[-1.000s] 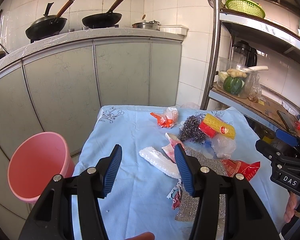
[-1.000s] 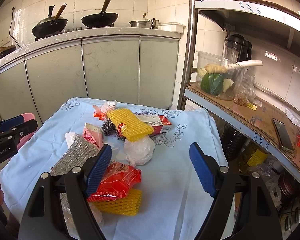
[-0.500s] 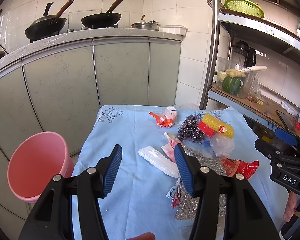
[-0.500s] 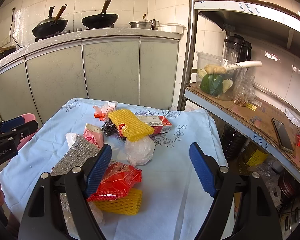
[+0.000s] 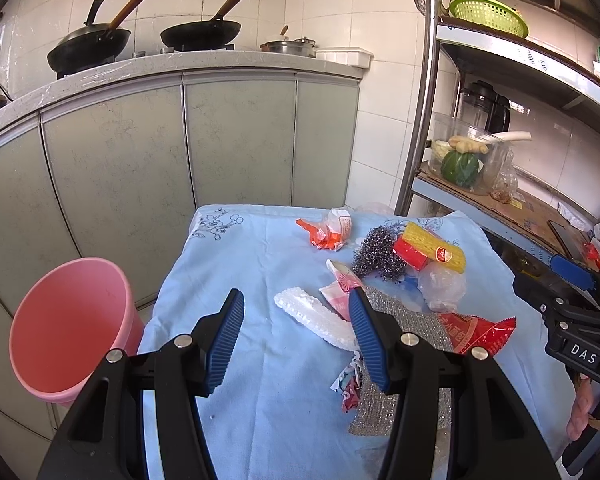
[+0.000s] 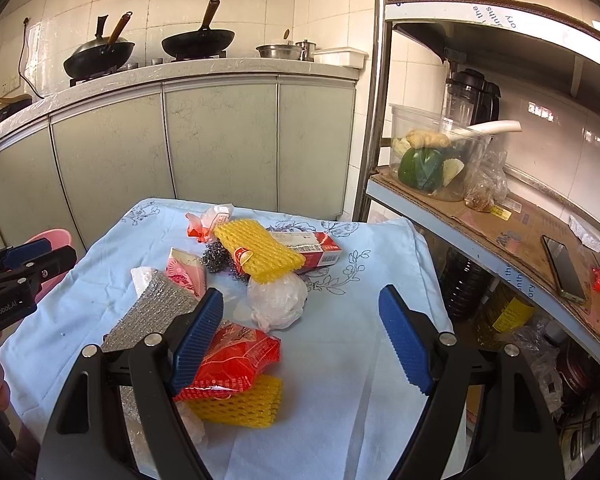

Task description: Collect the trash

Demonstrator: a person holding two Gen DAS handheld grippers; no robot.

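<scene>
Nothing has moved since the earlier frames: both grippers hover where they were. The left gripper (image 5: 296, 338) is spread and empty above the tabletop (image 5: 260, 264); the right gripper (image 6: 300, 334) is spread wider, also empty. The trash lies heaped mid-tabletop: white foam strip (image 5: 314, 316), steel wool (image 5: 376, 254), yellow foam net (image 6: 258, 250), clear plastic bag (image 6: 278, 300), red wrapper (image 6: 232, 358). The pink bucket (image 5: 66, 326) stands on the floor just beside the tabletop's left edge. Overlapping pieces could drag neighbours off the cloth, and light wrappers may slip from the pads. The silver scouring cloth (image 6: 150, 312) runs under the left gripper's finger, and the bucket's bottom cannot be seen.
</scene>
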